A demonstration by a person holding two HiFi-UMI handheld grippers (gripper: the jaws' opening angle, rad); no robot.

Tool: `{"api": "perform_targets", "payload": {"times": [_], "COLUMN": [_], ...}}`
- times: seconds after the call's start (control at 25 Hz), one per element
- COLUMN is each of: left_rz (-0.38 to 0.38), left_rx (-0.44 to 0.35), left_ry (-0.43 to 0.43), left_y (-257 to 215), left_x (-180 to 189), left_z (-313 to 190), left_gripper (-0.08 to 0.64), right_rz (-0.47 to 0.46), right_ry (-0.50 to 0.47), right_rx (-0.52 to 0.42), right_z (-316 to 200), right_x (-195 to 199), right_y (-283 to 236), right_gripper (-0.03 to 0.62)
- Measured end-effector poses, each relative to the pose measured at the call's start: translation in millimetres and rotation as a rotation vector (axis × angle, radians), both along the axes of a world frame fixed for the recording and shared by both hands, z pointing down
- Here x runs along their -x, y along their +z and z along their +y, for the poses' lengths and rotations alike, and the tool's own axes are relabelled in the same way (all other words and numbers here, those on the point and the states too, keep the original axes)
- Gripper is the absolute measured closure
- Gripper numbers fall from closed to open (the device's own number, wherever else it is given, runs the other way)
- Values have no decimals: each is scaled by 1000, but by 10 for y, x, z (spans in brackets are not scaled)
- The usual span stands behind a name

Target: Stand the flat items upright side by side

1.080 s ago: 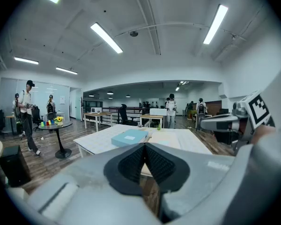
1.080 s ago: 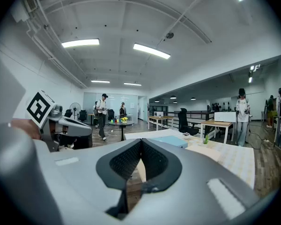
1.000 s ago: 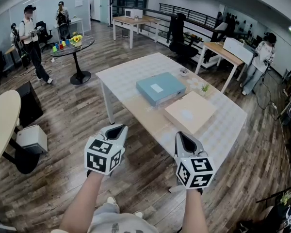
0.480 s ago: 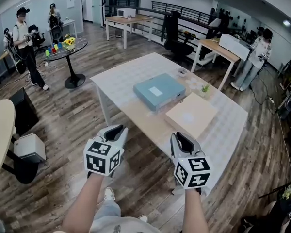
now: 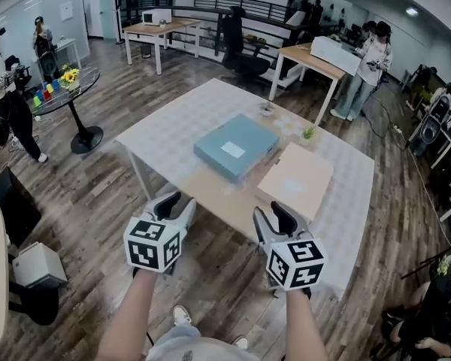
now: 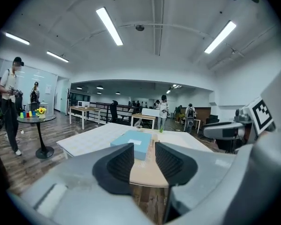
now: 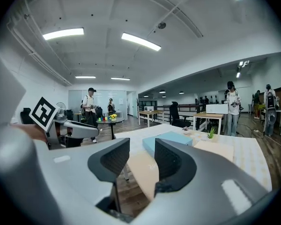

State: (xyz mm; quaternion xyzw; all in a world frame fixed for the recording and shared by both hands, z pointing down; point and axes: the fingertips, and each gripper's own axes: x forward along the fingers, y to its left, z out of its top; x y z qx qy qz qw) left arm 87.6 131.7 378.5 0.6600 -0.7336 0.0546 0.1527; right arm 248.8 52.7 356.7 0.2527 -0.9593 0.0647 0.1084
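As left hand-held gripper [image 5: 178, 201] has just opened, empty, blue box [image 5: 235, 147] ahead.

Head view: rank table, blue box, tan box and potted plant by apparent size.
1. table
2. blue box and tan box: look about alike, so not ranked against each other
3. potted plant

1. A rectangular table [image 5: 173, 135] is seen standing on a wood-plank floor [image 5: 83, 201]. Its top is covered in pale checked cloth, with a tan strip across the middle.
2. A flat light-blue box [image 5: 236, 147] is laid near the centre.
3. A flat tan box [image 5: 296, 181] is laid just beside it.
4. A small green plant [image 5: 309, 133] and a small dish [image 5: 267, 110] are set towards the far edge.
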Motion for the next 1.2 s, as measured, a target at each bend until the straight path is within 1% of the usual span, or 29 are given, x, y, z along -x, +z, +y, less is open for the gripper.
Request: {"api": "perform_targets", "payload": {"times": [0.08, 0.16, 0.36, 0.44, 0.52, 0.72, 0.92, 1.2], "left_rz": [8, 9, 16, 22, 21, 30, 25, 15], "left_rx": [0, 0, -7, -10, -9, -8, -17, -21], "left_ry": [21, 46, 97, 114, 135, 175, 198, 220], "left_y": [13, 26, 47, 57, 70, 101, 104, 137], "left_x": [167, 325, 685, 798, 882, 1018, 1055, 1087], "left_z": [-58, -105, -218, -262, -306, -401, -544, -857], "left_gripper": [395, 370, 331, 313, 307, 296, 296, 295], "right_rz": [8, 11, 10, 9, 9, 16, 20, 10], "right_ry": [19, 41, 86, 102, 116, 152, 178, 200], "right_rx": [9, 11, 18, 22, 22, 21, 19, 18], "right_z": [-20, -36, -61, -70, -84, -143, -247, -558], "right_x": [154, 307, 651, 761, 848, 974, 991, 1015], "right_y": [12, 14, 19, 32, 43, 43, 60, 96], "right_gripper": [423, 390, 370, 344, 338, 322, 310, 299]}}
